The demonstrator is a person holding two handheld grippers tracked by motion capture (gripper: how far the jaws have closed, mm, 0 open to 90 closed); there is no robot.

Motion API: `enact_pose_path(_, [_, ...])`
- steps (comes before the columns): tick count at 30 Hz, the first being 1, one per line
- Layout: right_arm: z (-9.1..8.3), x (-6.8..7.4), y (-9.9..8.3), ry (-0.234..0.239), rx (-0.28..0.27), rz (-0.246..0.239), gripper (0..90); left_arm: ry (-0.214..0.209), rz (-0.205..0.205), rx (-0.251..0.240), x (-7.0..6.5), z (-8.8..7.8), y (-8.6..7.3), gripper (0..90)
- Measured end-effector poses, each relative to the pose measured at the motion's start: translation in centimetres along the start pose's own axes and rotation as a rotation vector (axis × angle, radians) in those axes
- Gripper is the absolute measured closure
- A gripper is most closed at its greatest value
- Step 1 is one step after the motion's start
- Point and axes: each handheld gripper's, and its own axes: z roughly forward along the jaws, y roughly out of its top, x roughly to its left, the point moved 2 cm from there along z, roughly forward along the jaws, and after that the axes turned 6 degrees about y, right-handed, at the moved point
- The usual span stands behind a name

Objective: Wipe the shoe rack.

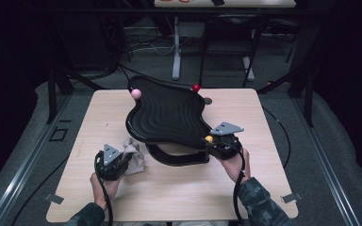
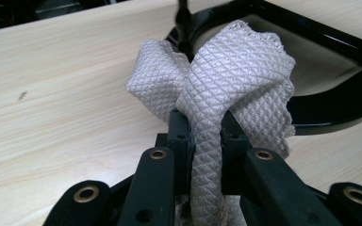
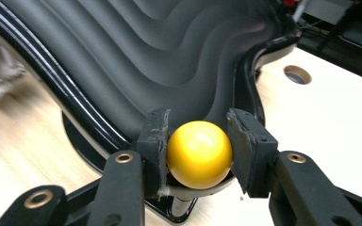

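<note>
At the left of the wooden table, the left gripper is clenched on a pale quilted cloth. In the left gripper view the cloth is pinched into a narrow fold between the jaws and blooms out above them in a loose bunch, just beside the glossy black base of the tray stand.

Toward the middle, the wavy black tray sits raised on that curved base. Its long axis runs from the near right corner to the far left, where a pink ball marks one corner; a red ball marks the far right corner. The ribbed surface seems tilted, though the high view is too dim to be sure.

At the right, the right gripper grasps a yellow ball at the tray's near corner, jaw pads pressed on either side, the grooves of the tray running away from it.
</note>
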Motion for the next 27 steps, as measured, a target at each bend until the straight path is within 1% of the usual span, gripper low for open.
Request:
enact_pose_path(3, [0.0,-0.4,0.0,-0.034,0.002,0.005,59.1,0.005,-0.018,-0.006,0.4,-0.3,0.1,79.1])
enact_pose_path(4, [-0.1,-0.5,-0.1,-0.031,0.006,0.015,58.4,0.004,-0.025,-0.008,0.5,-0.3,0.2,79.1])
enact_pose_path(5, [0.0,-0.7,-0.1,-0.041,0.006,0.017,57.1,0.004,-0.030,-0.010,0.6,-0.4,0.2,79.1])
enact_pose_path(8, [0.3,-1.1,-0.1,-0.064,0.005,0.049,48.4,-0.001,-0.041,-0.005,0.7,-0.2,0.2,79.1])
enact_pose_path(9, [0.5,-1.3,-0.2,-0.065,0.007,0.064,46.2,-0.005,-0.041,-0.001,0.6,-0.2,0.2,79.1])
enact_pose_path(11, [0.9,-1.5,-0.2,-0.060,0.012,0.075,45.2,-0.009,-0.037,0.001,0.5,-0.2,0.2,79.1])
enact_pose_path(13, [1.1,-1.6,-0.2,-0.057,0.012,0.082,48.2,-0.015,-0.031,0.003,0.5,-0.2,0.2,79.1])
enact_pose_path(14, [1.1,-1.6,-0.2,-0.051,0.015,0.078,50.2,-0.015,-0.034,0.001,0.5,-0.1,0.2,79.1])
enact_pose_path(15, [1.1,-1.6,-0.2,-0.051,0.017,0.077,53.5,-0.016,-0.039,0.000,0.5,-0.1,0.2,79.1])
enact_pose_path(16, [1.2,-1.6,-0.2,-0.035,0.013,0.077,58.4,-0.016,-0.039,0.002,0.5,-0.2,0.3,79.0])
enact_pose_path(17, [1.1,-1.6,-0.2,-0.036,0.021,0.075,59.3,-0.016,-0.038,0.002,0.5,-0.2,0.3,79.1])
enact_pose_path(18, [1.2,-1.7,-0.2,-0.039,0.015,0.070,59.6,-0.017,-0.039,0.002,0.5,-0.3,0.3,79.1])
enact_pose_path(20, [1.2,-1.9,-0.2,-0.021,0.020,0.079,60.0,-0.015,-0.044,-0.002,0.6,-0.4,0.4,79.1])
enact_pose_path(23, [1.2,-2.2,-0.1,-0.001,0.024,0.067,60.1,-0.012,-0.053,-0.011,0.7,-0.5,0.5,79.0])
enact_pose_path(27, [1.4,-2.7,-0.1,0.028,0.014,0.050,60.2,-0.007,-0.061,-0.017,0.9,-0.6,0.5,79.1])
